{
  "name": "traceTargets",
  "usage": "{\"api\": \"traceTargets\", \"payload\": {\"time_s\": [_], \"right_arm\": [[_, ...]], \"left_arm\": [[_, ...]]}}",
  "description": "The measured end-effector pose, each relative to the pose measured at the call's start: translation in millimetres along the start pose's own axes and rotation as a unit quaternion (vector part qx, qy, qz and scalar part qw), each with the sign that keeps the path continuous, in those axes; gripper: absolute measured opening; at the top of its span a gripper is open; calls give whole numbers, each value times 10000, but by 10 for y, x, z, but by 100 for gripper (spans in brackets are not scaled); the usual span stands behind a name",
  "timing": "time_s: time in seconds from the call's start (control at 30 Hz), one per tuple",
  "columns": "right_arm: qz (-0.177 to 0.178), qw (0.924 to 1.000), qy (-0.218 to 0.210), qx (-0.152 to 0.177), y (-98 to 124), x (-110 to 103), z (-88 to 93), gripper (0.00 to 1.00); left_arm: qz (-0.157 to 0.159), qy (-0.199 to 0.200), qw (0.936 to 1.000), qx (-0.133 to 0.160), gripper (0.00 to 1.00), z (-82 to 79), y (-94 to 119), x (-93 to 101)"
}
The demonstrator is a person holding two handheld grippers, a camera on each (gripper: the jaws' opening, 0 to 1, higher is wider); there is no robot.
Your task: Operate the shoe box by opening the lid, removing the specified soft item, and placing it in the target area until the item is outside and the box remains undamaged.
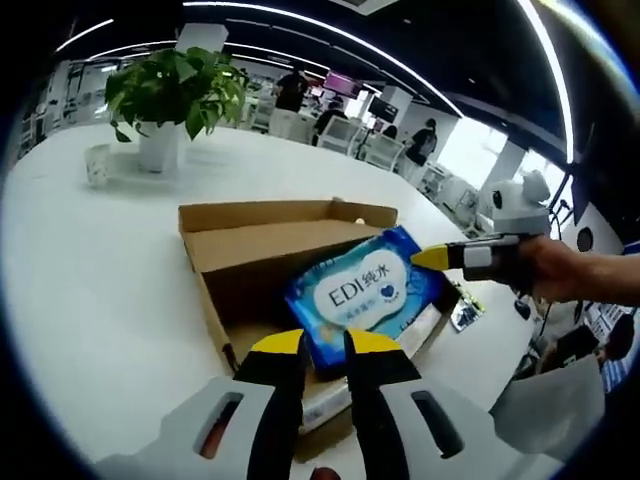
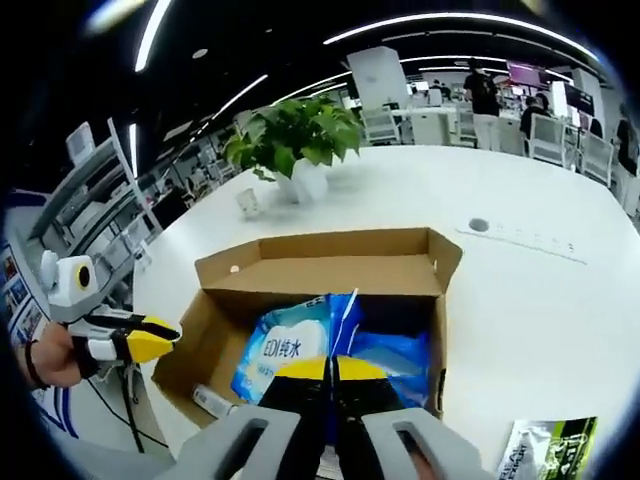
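An open cardboard shoe box (image 1: 262, 232) (image 2: 345, 260) lies on the white table with its flaps folded back. A blue wipes pack (image 1: 362, 293) (image 2: 285, 355) with white lettering hangs tilted over the box's inside. My right gripper (image 2: 333, 368) is shut on the pack's edge. In the left gripper view the right gripper (image 1: 432, 258) comes in from the right, its yellow tip at the pack's corner. My left gripper (image 1: 325, 345) hovers near the box's front with a narrow gap and nothing between its fingers. In the right gripper view, a hand holds the left gripper (image 2: 150, 336) off to the box's left.
A potted plant (image 1: 175, 90) (image 2: 295, 135) and a small clear cup (image 1: 97, 163) stand at the table's far side. A green and white packet (image 2: 548, 445) lies on the table beside the box. White items (image 1: 425, 330) lie inside the box. Desks and people fill the background.
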State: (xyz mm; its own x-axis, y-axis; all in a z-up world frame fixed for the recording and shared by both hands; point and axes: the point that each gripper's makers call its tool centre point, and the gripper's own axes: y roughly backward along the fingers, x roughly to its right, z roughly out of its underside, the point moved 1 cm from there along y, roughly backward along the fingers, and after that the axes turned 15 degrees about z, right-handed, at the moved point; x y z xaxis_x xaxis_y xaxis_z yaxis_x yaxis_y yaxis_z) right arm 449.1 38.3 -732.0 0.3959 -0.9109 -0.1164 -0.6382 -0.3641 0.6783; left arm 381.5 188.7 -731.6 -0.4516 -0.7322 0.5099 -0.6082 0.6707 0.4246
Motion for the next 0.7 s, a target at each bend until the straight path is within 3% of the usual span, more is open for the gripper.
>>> {"api": "traceTargets", "payload": {"time_s": [0.33, 0.7], "right_arm": [[101, 9996, -241, -66, -67, 155, 110, 0], [62, 9992, -382, -88, -115, 232, 186, 0]], "left_arm": [[-137, 166, 9983, -542, 17, 120, -346, -82], [-217, 328, 9945, -971, 18, 276, -570, -160]]}}
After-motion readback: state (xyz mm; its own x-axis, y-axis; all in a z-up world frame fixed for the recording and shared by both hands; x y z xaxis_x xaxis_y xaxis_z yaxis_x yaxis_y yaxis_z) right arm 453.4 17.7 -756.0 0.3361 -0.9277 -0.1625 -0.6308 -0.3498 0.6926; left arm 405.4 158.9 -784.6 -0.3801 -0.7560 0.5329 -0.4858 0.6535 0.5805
